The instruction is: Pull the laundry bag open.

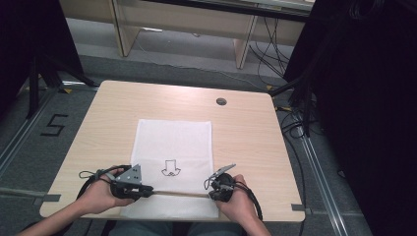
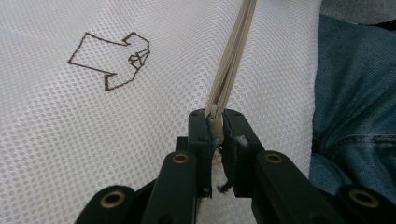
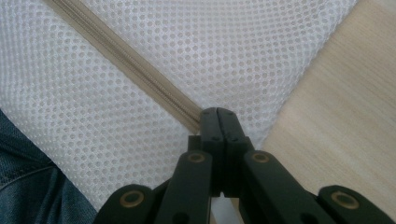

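The left gripper [image 2: 215, 122] has its jaws closed to a narrow gap on the zip [image 2: 231, 65] of a white mesh bag [image 2: 116, 140]; what looks like the zip's slider sits pinched between the tips, though the detail is hard to make out. The right gripper [image 3: 217, 113] has its jaws pressed fully together on the other end of the zip [image 3: 121, 58], at the bag's [image 3: 93, 116] corner beside bare table [image 3: 336, 126].

In the high view the zip [image 1: 177, 194] runs as a beige line between the left gripper [image 1: 147, 191] and the right gripper [image 1: 210, 192], across the near end of the bag [image 1: 174, 142]. The left hand [image 1: 101, 194] and right hand [image 1: 238, 199] grip the tools from the bottom edge.

The bag lies flat at the middle of the table [image 1: 246, 132], its near edge overhanging the table's front. An arrow-shaped brown outline [image 1: 170, 168] is marked on the mesh, also seen from the left gripper [image 2: 112, 58].

The table is light wood with a round dark grommet [image 1: 221, 102] near its far edge. The floor is grey, with a "5" [image 1: 53, 125] marked at the left. Cables [image 1: 295, 123] trail at the right. Pale furniture legs [image 1: 123, 29] stand beyond, and black drapes [image 1: 364, 98] flank both sides.

Blue denim [image 2: 355, 102] shows past the bag's edge. The forearms are cut off by the frame.
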`<action>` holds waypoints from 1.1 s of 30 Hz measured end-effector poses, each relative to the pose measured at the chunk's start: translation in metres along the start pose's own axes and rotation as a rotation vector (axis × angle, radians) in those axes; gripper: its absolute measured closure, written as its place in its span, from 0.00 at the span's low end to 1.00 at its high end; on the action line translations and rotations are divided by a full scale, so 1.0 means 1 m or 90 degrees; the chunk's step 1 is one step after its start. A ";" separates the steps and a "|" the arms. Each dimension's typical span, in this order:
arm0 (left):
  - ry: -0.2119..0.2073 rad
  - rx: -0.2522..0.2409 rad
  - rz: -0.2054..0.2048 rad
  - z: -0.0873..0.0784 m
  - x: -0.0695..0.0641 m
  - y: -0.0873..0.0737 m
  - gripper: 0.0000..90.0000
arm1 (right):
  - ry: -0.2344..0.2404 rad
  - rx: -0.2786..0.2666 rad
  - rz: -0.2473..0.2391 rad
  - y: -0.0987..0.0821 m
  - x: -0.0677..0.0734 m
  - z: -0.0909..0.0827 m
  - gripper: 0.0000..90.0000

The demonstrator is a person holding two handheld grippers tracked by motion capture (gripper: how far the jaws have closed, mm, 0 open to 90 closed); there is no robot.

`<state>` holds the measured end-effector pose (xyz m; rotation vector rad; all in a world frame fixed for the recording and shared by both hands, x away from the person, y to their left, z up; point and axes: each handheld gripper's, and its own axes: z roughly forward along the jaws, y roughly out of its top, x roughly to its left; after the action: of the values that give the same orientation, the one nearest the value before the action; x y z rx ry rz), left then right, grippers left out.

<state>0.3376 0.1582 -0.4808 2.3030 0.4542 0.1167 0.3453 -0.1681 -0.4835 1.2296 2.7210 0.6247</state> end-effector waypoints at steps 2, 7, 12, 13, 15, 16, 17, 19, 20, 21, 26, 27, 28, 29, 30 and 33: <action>-0.001 -0.004 -0.008 0.000 0.000 -0.001 0.91 | 0.001 -0.004 -0.010 0.000 -0.001 0.000 1.00; -0.001 -0.004 -0.006 0.000 0.000 -0.001 0.91 | 0.000 -0.004 -0.010 0.000 -0.001 0.000 1.00; 0.005 0.003 -0.004 -0.002 0.001 -0.001 0.91 | -0.002 -0.002 -0.003 0.000 0.000 0.000 1.00; 0.008 0.000 -0.003 -0.003 0.001 -0.002 0.91 | -0.003 -0.002 -0.003 0.000 0.000 0.000 1.00; 0.009 0.001 -0.003 -0.004 0.002 -0.004 0.91 | -0.001 -0.003 -0.002 0.000 0.000 0.000 1.00; 0.008 -0.003 -0.009 -0.005 0.002 -0.004 0.91 | -0.002 -0.002 -0.002 0.000 0.000 0.000 1.00; 0.004 0.000 -0.005 -0.005 0.003 -0.004 0.91 | -0.003 -0.002 -0.003 0.000 0.000 0.000 1.00; 0.010 0.002 0.005 -0.006 0.003 -0.004 0.91 | -0.003 0.003 0.003 0.000 0.000 0.000 1.00; 0.009 0.001 0.010 -0.006 0.004 -0.004 0.91 | -0.003 -0.002 -0.003 0.000 0.000 0.000 1.00; 0.010 0.001 -0.005 -0.006 0.003 -0.005 0.91 | -0.003 -0.002 -0.003 0.000 0.000 0.000 1.00; 0.014 -0.002 -0.012 -0.006 0.003 -0.005 0.91 | -0.003 -0.001 -0.003 0.000 0.000 0.000 1.00; 0.013 -0.004 -0.017 -0.007 0.003 -0.006 0.91 | -0.003 -0.001 -0.005 0.000 0.000 0.000 1.00; 0.014 0.000 -0.009 -0.008 0.004 -0.006 0.91 | -0.003 -0.002 -0.004 0.000 0.000 0.000 1.00; 0.012 -0.006 -0.020 -0.008 0.003 -0.007 0.91 | -0.002 -0.002 -0.003 0.000 0.000 0.000 1.00; 0.018 0.001 -0.007 -0.009 0.004 -0.008 0.91 | -0.003 -0.002 -0.004 0.000 0.000 0.000 1.00; 0.018 -0.004 -0.015 -0.010 0.005 -0.009 0.91 | -0.001 -0.003 -0.012 0.000 -0.001 0.000 1.00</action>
<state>0.3370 0.1725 -0.4807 2.2911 0.4951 0.1380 0.3462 -0.1687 -0.4836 1.2025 2.7248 0.6271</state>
